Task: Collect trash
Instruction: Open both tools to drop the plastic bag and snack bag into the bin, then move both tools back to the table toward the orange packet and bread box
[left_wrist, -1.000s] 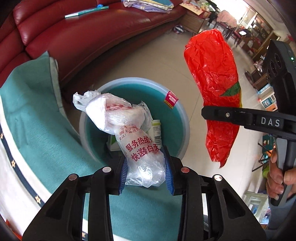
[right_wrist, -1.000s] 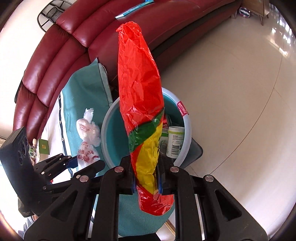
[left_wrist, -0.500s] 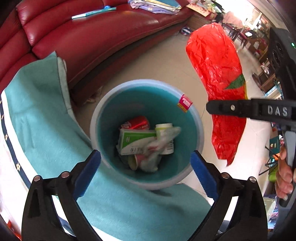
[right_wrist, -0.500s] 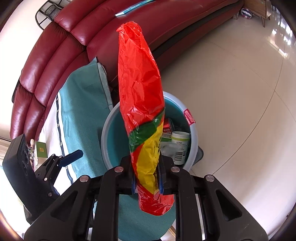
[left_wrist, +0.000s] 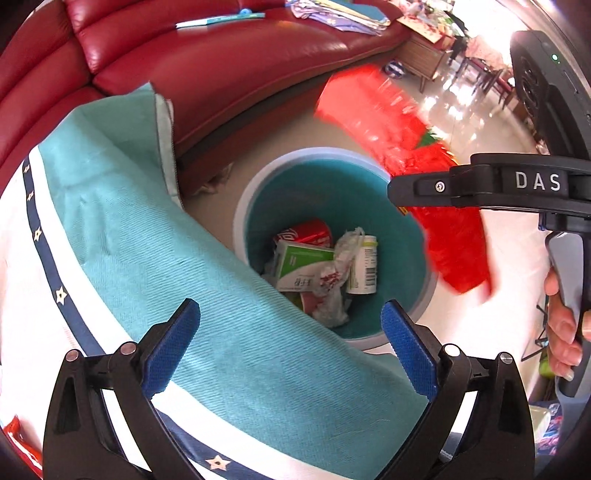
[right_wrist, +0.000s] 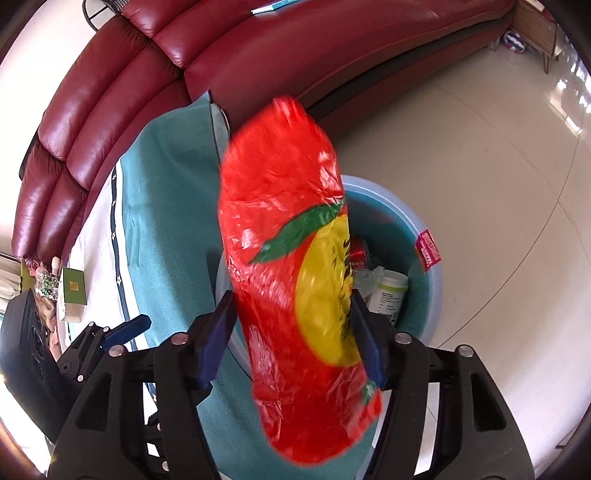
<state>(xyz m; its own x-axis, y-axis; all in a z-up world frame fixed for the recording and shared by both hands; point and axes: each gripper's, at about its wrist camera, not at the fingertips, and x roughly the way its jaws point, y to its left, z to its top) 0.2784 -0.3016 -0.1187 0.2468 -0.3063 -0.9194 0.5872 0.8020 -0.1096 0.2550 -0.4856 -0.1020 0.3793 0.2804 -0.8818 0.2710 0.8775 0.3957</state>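
Right tool (right_wrist: 291, 332) opening, red wrapper (right_wrist: 291, 258) between jaws

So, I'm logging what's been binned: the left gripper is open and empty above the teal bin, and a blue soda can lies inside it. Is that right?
Not quite: the soda can is red, not blue, as the left wrist view shows. The rest holds: the left gripper is open and empty above the teal bin.

Red wrapper (right_wrist: 291, 280) above bin (right_wrist: 432, 295)
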